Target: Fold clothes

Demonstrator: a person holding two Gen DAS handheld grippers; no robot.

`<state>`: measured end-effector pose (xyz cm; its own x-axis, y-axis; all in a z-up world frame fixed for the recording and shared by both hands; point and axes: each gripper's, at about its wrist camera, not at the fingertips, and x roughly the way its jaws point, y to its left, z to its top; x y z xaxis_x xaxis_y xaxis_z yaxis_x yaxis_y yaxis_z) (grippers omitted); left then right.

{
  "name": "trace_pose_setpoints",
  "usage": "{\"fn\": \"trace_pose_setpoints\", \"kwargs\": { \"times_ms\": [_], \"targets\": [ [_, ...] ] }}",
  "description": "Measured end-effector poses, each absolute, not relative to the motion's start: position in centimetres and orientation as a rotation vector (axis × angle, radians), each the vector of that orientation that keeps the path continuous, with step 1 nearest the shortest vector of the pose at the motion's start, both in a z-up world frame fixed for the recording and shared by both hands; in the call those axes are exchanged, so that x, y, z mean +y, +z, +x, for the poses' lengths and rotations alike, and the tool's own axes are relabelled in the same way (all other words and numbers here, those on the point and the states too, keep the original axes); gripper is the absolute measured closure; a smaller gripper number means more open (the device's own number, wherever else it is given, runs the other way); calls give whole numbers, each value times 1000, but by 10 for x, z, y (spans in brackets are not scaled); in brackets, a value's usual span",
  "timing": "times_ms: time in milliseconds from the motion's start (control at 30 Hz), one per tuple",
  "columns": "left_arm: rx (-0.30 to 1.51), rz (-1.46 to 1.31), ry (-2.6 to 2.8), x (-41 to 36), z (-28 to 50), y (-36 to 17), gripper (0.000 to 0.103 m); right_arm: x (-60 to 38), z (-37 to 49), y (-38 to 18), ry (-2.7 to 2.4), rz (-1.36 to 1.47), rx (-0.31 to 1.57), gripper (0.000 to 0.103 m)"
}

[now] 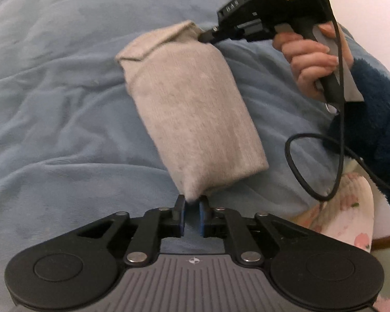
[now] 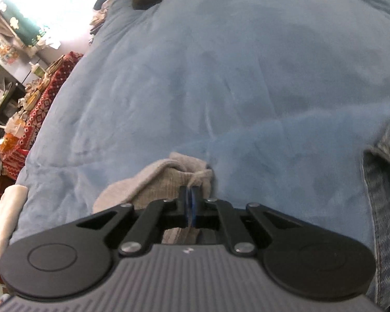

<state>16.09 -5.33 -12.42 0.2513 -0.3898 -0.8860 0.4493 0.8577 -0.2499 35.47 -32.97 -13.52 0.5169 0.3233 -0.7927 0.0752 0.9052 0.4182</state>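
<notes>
Tongs first: left gripper (image 1: 192, 208) pinches the near corner of a grey garment (image 1: 192, 109) between narrowly parted blue pads. Right gripper (image 2: 191, 195) is clamped on the far corner, pads almost meeting. The grey garment, soft and folded into a long narrow shape, hangs stretched between them above a blue blanket (image 1: 52, 91). Denim (image 2: 384, 171) lies at the blanket's right edge.
</notes>
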Motion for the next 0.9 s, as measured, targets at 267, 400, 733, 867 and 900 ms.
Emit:
{"fn": "trace_pose_setpoints", "kwargs": {
  "times_ms": [267, 400, 733, 867, 900],
  "targets": [
    [1164, 50, -576, -44, 160, -117, 74, -340, 314, -104, 147, 403, 955, 84],
    [1153, 49, -562, -36, 160, -112, 72, -332, 278, -91, 158, 334, 945, 83],
    [1085, -3, -532, -33, 167, -99, 57, -292, 191, -73, 216, 169, 975, 42],
    [1048, -39, -526, -35, 174, -93, 64, -277, 165, -68, 265, 209, 975, 47],
    [1039, -48, -524, -36, 176, -92, 73, -275, 159, -68, 267, 229, 970, 52]
  ]
}}
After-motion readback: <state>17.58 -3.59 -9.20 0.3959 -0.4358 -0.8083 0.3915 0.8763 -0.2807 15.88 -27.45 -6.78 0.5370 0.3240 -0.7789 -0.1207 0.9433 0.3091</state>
